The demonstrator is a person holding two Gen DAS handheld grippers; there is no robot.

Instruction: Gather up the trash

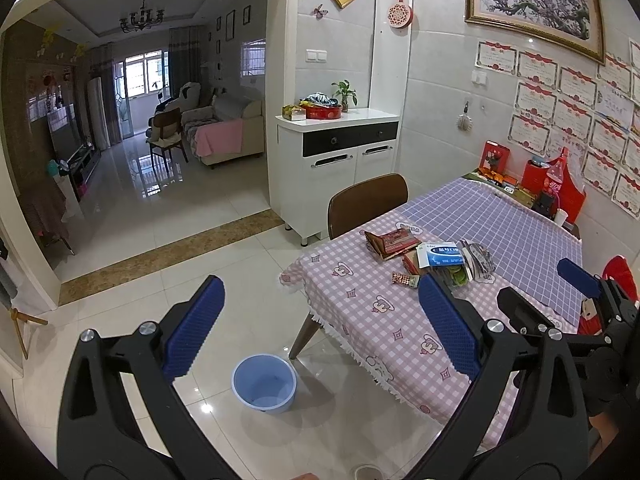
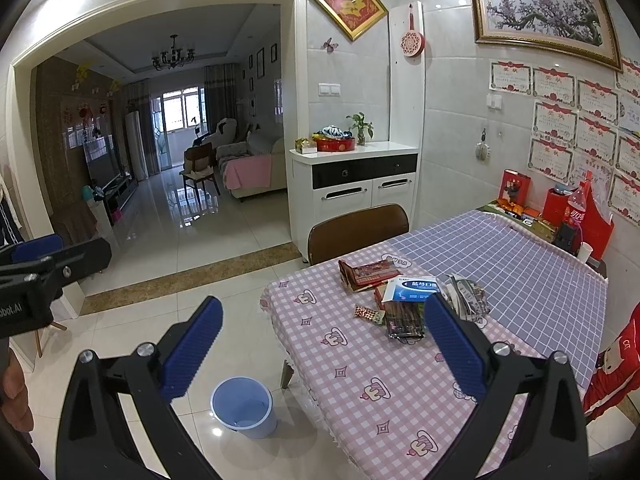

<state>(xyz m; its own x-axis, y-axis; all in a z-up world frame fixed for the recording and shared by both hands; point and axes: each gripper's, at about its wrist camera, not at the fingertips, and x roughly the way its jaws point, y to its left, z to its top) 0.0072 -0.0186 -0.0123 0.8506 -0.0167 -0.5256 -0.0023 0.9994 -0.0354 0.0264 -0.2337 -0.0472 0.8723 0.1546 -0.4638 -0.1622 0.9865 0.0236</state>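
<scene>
The left gripper has its jaws spread wide and holds nothing, above the floor and the blue bin. The right gripper is also wide open and empty. The trash lies on the desk.

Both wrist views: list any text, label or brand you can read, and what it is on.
"obot.AI", cut off at the frame edge: on the left gripper body.
Blue and white box: Chinese print, too blurred to read.
Red-labelled bottle: white lettering, unreadable.
Wall certificates: red headings, too small.
Red wrappers: unreadable.
</scene>
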